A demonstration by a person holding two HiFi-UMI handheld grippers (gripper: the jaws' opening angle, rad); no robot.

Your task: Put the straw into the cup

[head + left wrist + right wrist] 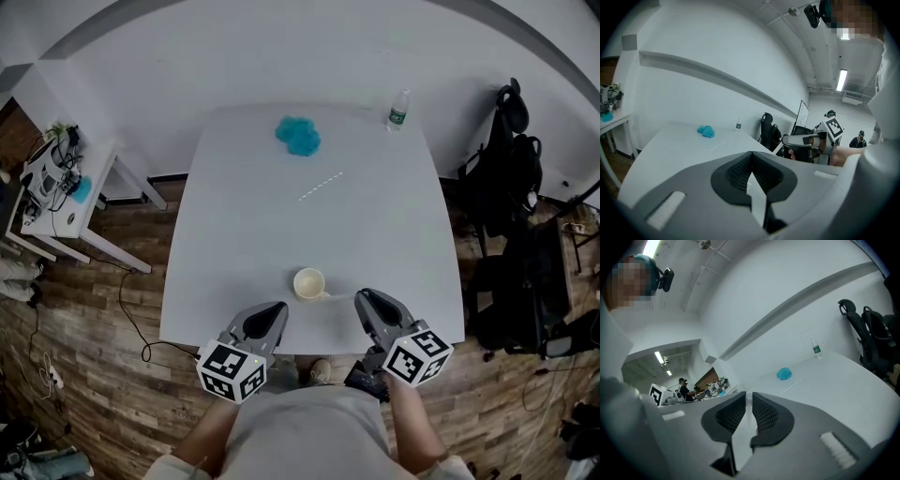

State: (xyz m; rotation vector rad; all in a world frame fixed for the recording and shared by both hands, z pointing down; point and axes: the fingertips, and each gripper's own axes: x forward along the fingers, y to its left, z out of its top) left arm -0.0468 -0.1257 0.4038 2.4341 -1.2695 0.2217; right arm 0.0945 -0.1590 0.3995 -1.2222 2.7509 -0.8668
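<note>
White-walled room, wood-plank floor (pixel 112 375), one large white rectangular table (pixel 281 244) seen from above.

Nearest, at the table's near edge: both grippers side by side, pointing across the top.
- left gripper (pixel 277 307): in its own view (pixel 751 153) the black ribbed fingers (pixel 736 171) meet at the tips. Only a wedge of white table shows behind them. Nothing is clamped and nothing touched.
- right gripper (pixel 364 297): in its own view (pixel 746 393) the fingers (pixel 764 413) stand a narrow slit apart, with bare tabletop showing through. Nothing is between them.

Between the two grippers, just beyond their tips: small cream round cup (pixel 309 283), upright with its mouth up, touched by neither. It shows in the head view only.

Mid-table, well apart from the cup: thin white straw (pixel 321 186), lying flat at a slant. It reads as a faint pale line in both gripper views (pixel 717 146) (pixel 791 386).

Farther on: crumpled blue cloth (pixel 298 135), then a clear plastic bottle (pixel 398 110) with a green label, upright near the far right corner.

Off the table: cluttered white side table (pixel 66 202) at left and a black chair (pixel 511 159) at right.

Hard to read: the person's arms are cut off by the lower frame edge. The distant figures in the gripper views are too small to make out.
</note>
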